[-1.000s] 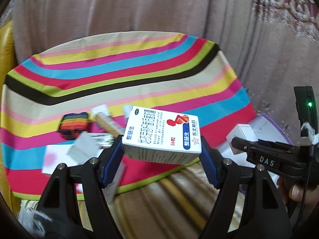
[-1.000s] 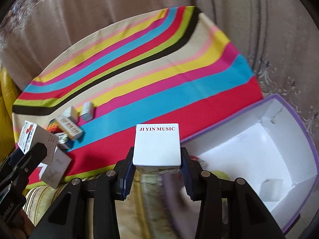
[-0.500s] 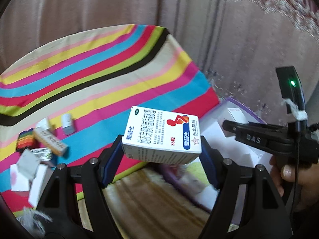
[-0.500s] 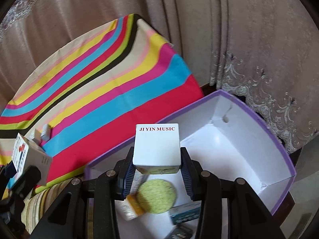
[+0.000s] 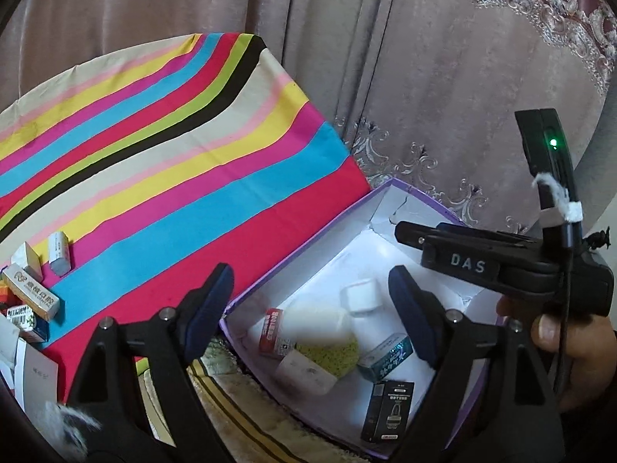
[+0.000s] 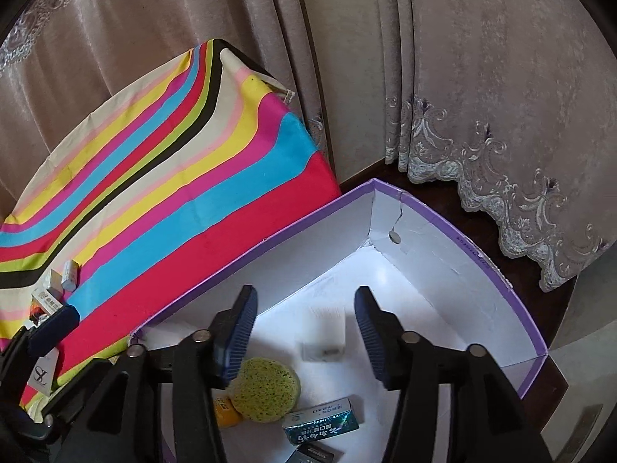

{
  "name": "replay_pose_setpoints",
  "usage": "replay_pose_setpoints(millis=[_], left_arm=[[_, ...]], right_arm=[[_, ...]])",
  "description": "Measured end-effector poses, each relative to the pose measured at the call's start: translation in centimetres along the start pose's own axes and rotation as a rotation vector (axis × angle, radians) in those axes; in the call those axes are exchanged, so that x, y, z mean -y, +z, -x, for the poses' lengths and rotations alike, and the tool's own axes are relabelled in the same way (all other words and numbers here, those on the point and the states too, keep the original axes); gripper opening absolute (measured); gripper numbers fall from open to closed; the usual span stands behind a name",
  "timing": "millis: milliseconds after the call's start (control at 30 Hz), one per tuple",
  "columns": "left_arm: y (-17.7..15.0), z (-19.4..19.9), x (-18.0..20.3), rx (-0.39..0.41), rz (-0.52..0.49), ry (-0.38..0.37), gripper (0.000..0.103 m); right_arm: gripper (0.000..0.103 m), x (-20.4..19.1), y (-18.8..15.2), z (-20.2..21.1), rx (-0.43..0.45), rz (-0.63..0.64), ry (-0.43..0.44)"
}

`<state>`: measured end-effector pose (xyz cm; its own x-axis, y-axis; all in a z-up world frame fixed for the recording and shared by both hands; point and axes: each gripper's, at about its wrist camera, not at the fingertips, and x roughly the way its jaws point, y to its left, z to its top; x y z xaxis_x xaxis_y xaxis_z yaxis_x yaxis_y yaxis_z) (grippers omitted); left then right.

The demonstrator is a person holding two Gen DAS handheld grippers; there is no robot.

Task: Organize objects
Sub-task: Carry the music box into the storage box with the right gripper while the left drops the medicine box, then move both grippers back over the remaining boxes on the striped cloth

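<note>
My left gripper [image 5: 308, 308] is open and empty above the purple-rimmed white box [image 5: 304, 239]. The white medicine box [image 5: 312, 328] shows blurred inside the box, below the jaws. My right gripper [image 6: 304, 328] is open and empty over the same box [image 6: 443, 212]. The small white music box [image 6: 322, 332] shows blurred below it; it also shows in the left wrist view [image 5: 360, 299]. In the box lie a green sponge [image 6: 266, 384], a teal carton [image 6: 322, 424] and a black carton [image 5: 387, 409].
Several small cartons [image 5: 34, 293] lie at the left of the striped tablecloth [image 5: 154, 193]. Curtains [image 6: 482, 77] hang behind table and box. A striped cushion [image 5: 239, 428] lies below the table edge. The right gripper body [image 5: 482, 266] is at the right in the left wrist view.
Both grippers moved right over the box and opened. The left let go of the medicine box and the right let go of the music box; both now drop blurred into the box.
</note>
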<state>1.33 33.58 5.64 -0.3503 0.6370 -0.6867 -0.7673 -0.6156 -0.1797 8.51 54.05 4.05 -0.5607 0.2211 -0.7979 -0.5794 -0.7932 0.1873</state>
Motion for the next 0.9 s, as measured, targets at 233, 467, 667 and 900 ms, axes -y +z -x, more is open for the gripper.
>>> replay_pose_setpoints(millis=[233, 467, 667, 900], left_arm=[[-0.4, 1.0, -1.8, 0.013, 0.057, 0.032, 0.084], [-1.0, 2.3, -3.5, 0.033, 0.105, 0.047, 0.084], [-1.9, 4.1, -5.1, 0.056, 0.148, 0.06, 0.084], [-3.1, 6.7, -7.8, 0.088, 0.223, 0.086, 0.084]], right_arm=[[0.057, -0.5, 0.1, 0.1, -0.007, 0.006, 0.021], [0.057, -2.6, -0.2, 0.7, -0.012, 0.054, 0.042], [0.058, -5.1, -0.9, 1.3, -0.02, 0.103, 0.059], [0.059, -8.8, -2.1, 1.5, -0.041, 0.175, 0.085]])
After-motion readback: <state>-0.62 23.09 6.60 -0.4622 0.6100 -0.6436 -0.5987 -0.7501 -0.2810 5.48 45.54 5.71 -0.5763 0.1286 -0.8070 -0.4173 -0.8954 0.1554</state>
